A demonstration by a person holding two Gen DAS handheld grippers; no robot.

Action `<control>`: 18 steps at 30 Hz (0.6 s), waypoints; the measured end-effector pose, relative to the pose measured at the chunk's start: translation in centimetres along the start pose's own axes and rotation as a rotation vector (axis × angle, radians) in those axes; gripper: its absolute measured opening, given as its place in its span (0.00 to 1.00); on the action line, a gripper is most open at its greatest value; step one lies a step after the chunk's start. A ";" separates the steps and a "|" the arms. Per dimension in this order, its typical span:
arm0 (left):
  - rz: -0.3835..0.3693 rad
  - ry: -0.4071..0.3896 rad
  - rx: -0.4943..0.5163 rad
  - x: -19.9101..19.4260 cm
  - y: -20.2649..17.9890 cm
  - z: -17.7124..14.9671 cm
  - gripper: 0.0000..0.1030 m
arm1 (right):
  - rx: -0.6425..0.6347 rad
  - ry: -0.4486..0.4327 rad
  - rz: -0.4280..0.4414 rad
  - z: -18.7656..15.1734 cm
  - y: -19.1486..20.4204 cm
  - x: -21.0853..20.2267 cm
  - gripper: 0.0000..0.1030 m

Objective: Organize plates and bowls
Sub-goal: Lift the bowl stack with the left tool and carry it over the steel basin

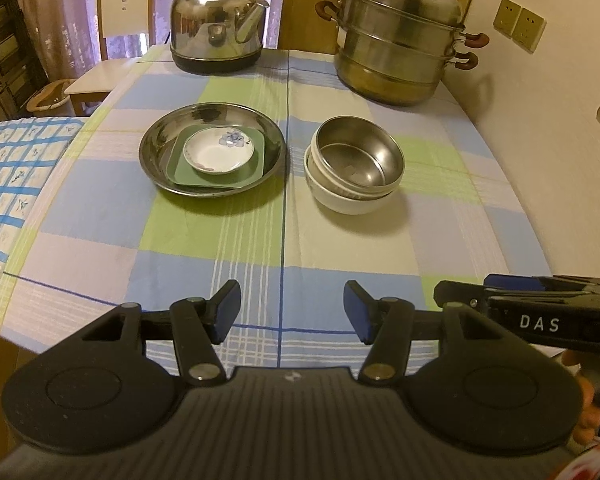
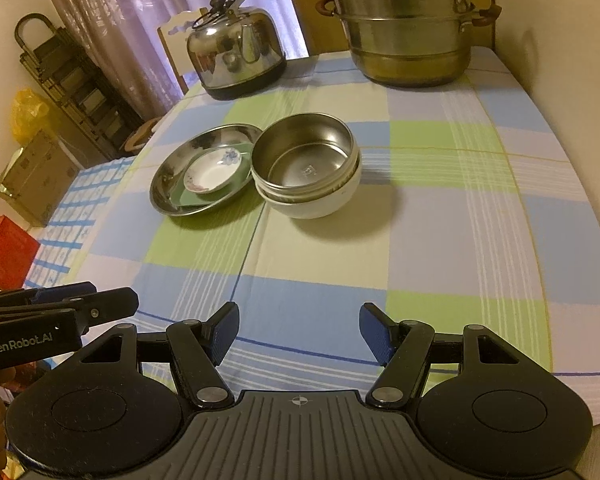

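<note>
A steel plate (image 1: 156,156) (image 2: 168,184) on the checked tablecloth holds a green square plate (image 1: 176,170) (image 2: 188,198), and a small white flowered dish (image 1: 218,155) (image 2: 210,174) rests on that. To its right a steel bowl (image 1: 360,156) (image 2: 306,158) sits nested in a white bowl (image 1: 348,200) (image 2: 320,204). My left gripper (image 1: 292,312) hangs open over the near table edge, well short of the dishes, with nothing between its fingers. Beside it, my right gripper (image 2: 298,332) is likewise open and empty.
A steel kettle (image 1: 216,28) (image 2: 236,56) and a stacked steamer pot (image 1: 400,44) (image 2: 412,28) stand at the table's far side. A wall (image 1: 560,120) runs along the right. A chair (image 1: 116,40) and a second checked surface (image 1: 12,184) lie to the left.
</note>
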State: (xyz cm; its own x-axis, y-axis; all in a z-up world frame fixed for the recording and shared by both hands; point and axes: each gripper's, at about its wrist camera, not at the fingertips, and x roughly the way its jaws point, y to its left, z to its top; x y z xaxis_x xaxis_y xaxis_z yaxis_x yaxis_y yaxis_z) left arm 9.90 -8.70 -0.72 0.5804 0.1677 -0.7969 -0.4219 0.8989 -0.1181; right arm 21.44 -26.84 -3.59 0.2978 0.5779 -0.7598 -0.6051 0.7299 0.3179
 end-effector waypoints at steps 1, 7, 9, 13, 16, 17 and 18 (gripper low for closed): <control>-0.002 0.001 0.001 0.2 0.0 0.2 0.53 | 0.003 -0.001 -0.002 0.1 -0.1 0.1 0.65; -0.044 0.025 0.016 2.9 0.2 2.0 0.53 | 0.047 -0.010 -0.016 1.9 -1.6 1.4 0.65; -0.055 0.031 0.026 4.0 0.2 3.1 0.53 | 0.065 -0.024 -0.030 3.0 -2.2 2.0 0.65; -0.059 0.009 0.059 6.1 -0.2 5.5 0.53 | 0.082 -0.044 -0.044 5.3 -3.4 3.5 0.65; -0.075 0.005 0.056 8.1 -0.6 7.4 0.53 | 0.103 -0.053 -0.055 7.2 -4.1 4.7 0.65; -0.075 -0.004 0.060 8.6 -0.7 7.9 0.53 | 0.106 -0.057 -0.056 7.8 -4.2 5.2 0.65; -0.069 -0.008 0.062 9.3 -0.8 8.5 0.53 | 0.105 -0.058 -0.060 8.3 -4.3 5.7 0.65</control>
State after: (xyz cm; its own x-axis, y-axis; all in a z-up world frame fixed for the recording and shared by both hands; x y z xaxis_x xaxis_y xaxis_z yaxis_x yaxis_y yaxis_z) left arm 21.51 -4.44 -2.99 0.6120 0.1072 -0.7835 -0.3370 0.9317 -0.1357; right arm 31.88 -23.72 -4.56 0.3748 0.5500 -0.7464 -0.5050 0.7962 0.3331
